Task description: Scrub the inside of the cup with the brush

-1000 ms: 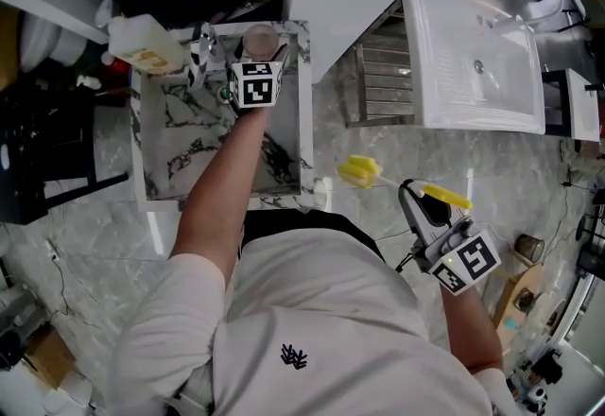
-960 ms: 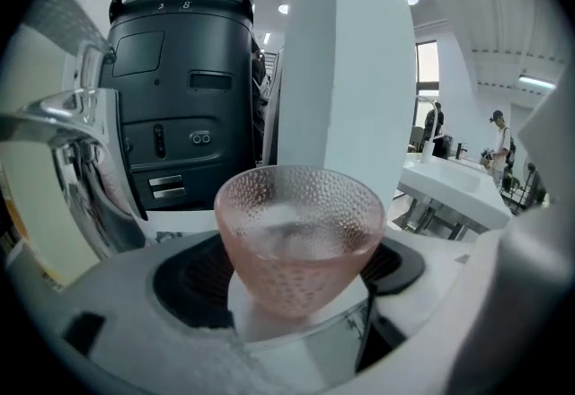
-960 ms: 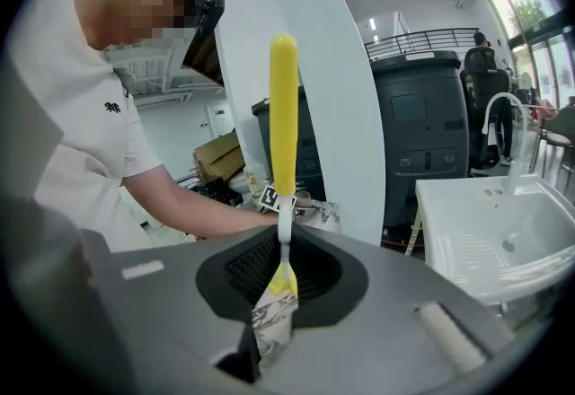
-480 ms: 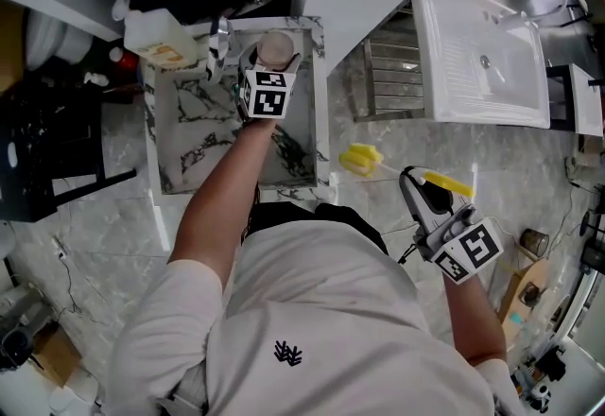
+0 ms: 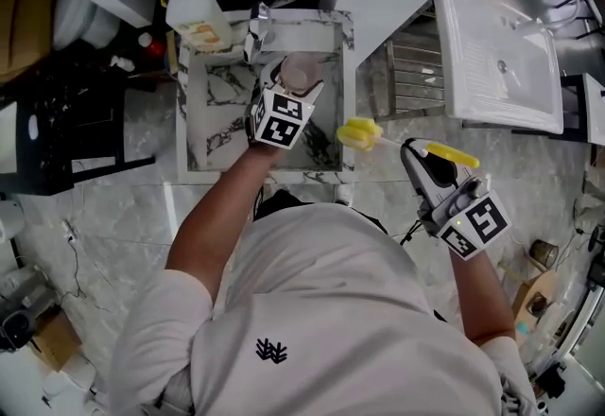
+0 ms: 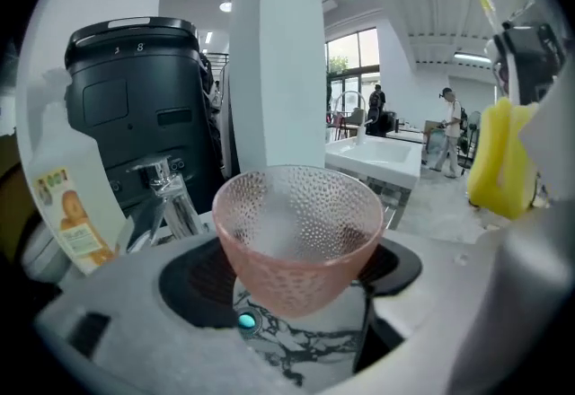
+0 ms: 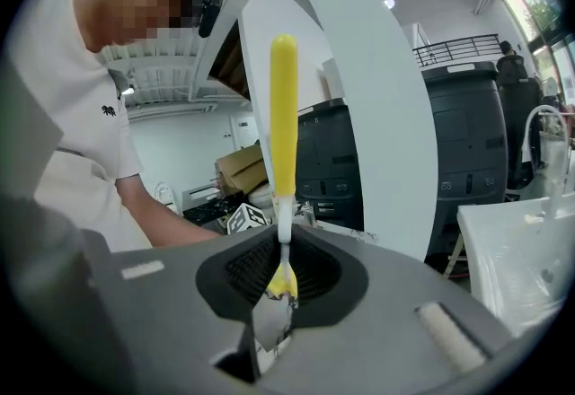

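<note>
Left hand-held gripper [image 5: 295, 83] is clenched on the pink cup [image 5: 297, 70], its jaws having just closed round it. The cup is held mouth up over the marble basin [image 5: 210, 121], close to the right rim. Right hand-held gripper [image 5: 417, 156] grasps the yellow brush [image 5: 360, 133] by its shaft. The brush head sits just outside that rim, apart from the cup, over open floor [image 5: 539, 168].
</note>
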`<state>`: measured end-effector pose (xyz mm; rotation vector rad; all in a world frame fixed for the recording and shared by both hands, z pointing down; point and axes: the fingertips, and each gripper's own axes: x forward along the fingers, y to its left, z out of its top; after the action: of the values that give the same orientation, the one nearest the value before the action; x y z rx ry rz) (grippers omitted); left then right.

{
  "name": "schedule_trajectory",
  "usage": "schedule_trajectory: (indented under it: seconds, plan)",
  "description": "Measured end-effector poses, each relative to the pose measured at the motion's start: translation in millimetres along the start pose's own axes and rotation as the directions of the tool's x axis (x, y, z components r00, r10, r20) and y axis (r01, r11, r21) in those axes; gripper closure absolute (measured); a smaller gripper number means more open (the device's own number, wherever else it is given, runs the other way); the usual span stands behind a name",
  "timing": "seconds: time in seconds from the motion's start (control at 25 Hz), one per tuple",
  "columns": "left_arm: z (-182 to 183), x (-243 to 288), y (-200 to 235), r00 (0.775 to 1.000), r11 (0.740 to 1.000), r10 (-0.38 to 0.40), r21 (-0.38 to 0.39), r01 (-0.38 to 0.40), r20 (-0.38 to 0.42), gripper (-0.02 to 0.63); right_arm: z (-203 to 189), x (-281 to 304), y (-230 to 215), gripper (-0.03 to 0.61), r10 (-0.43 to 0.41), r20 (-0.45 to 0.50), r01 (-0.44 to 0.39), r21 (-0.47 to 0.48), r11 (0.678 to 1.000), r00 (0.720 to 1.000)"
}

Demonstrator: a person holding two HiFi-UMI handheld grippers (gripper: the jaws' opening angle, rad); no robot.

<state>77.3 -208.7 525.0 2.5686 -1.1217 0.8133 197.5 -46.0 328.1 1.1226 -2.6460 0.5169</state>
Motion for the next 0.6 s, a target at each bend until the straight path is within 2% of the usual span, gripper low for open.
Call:
schedule_trajectory:
  seconds: [0.16, 0.36, 0.6]
  plan:
    - [-17, -39, -4, 0.998, 0.995, -0.031, 0.09, 0.035, -0.053, 0.238, 12, 14, 20, 0.535, 0.037, 0.029, -0.037, -0.015, 0.999, 0.999]
    - [-38, -83, 0, 0.994, 0.987, -0.047, 0.147, 0.061, -0.101, 0.238, 27, 38, 48, 0.535, 0.084, 0.065, -0.082, -0.029, 0.996, 0.994]
    - [-67, -120, 10, 0.983, 0.965, -0.063, 0.242, 0.104, -0.17, 0.238, 39, 77, 94, 0.535, 0.14, 0.091, -0.134, -0.061, 0.989, 0.986]
